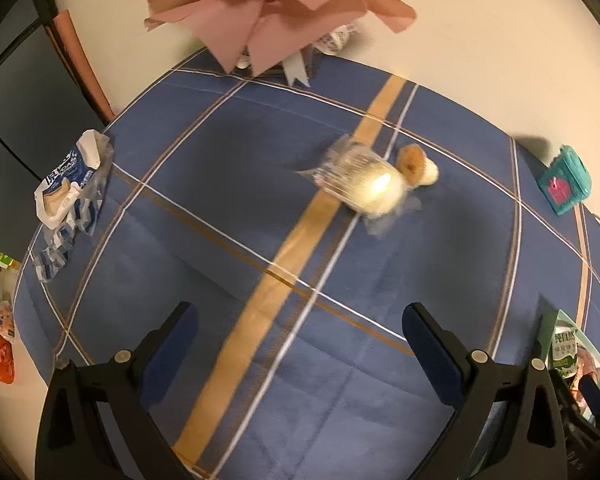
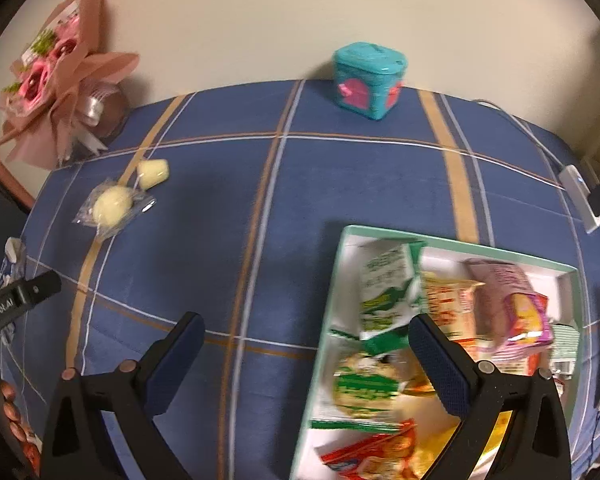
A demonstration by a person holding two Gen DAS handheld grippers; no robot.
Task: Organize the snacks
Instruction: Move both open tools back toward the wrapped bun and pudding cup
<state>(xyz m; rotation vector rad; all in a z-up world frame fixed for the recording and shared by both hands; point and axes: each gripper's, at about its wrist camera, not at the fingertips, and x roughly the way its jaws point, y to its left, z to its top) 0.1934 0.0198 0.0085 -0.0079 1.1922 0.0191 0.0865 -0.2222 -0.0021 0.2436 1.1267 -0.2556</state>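
Blue plaid tablecloth (image 2: 340,184), woven and matte, carries a mint-rimmed rectangular tray (image 2: 452,242) of crinkly foil snack packets (image 2: 384,292), then a round pale bun in clear wrapper (image 1: 364,184); left gripper (image 1: 300,356) and right gripper (image 2: 306,364) both spread apart, empty.

wide bare tablecloth (image 1: 228,184) between both grippers and the wrapped bun (image 1: 364,184), nothing in the way. unwrapped cake (image 1: 418,166) touches its far side. torn blue wrapper (image 1: 70,196) far left, teal box (image 2: 368,80) at the wall, snack tray (image 2: 452,246) fills right side.
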